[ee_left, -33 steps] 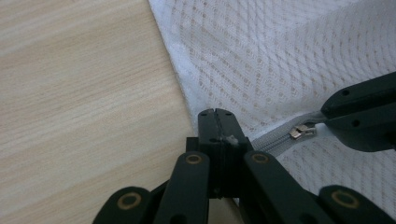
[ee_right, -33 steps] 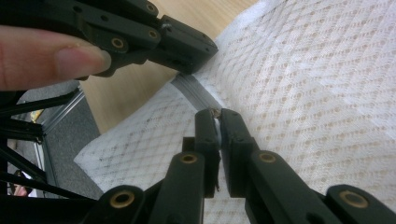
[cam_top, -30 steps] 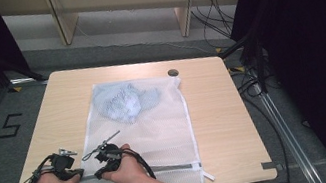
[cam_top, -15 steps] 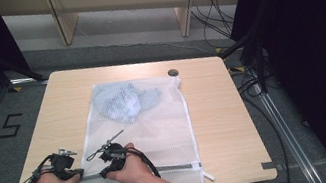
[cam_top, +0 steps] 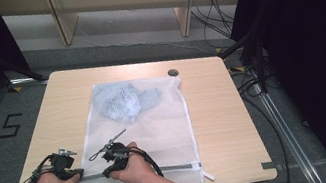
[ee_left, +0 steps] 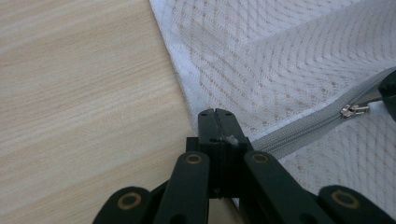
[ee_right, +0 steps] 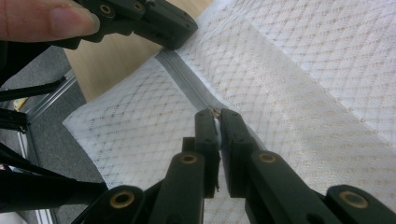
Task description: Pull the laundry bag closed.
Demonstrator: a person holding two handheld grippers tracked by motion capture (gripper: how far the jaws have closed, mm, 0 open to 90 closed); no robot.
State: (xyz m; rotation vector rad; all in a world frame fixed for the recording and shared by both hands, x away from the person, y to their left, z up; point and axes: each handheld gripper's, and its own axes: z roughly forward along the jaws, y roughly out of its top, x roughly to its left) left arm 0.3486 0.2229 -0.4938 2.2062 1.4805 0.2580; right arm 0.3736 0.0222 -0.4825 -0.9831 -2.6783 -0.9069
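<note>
Both tongs sit at the near end of the white mesh laundry bag (cam_top: 144, 140), low on the wooden surface (cam_top: 214, 107). From the high view I have the left tongs (cam_top: 78, 173) at the bag's left edge and the right tongs (cam_top: 107, 172) just beside them, over the grey zipper (cam_top: 177, 167).

In the left gripper view the left tongs (ee_left: 217, 113) are clenched on the bag's edge, right where the zipper (ee_left: 303, 130) begins; the small metal zipper pull (ee_left: 352, 110) lies a little further along the band. In the right gripper view the right tongs (ee_right: 217, 113) are pinched on that pull, with only a sliver of gap between the jaws (I can see a glint of metal between the tips). The left tongs (ee_right: 173, 32) show at the top of that view, gripping the zipper's end.

The bag lies flat with its long axis running away from me, slightly tilted to the right, its zipper end pointing at me. The zipper itself runs crosswise, left to right. A bluish garment (cam_top: 124, 101) is bunched inside the far end.

Compared with a second ago, the right tongs have slid left along the zipper, closer to the left tongs; the bag and garment lie as they did.
</note>
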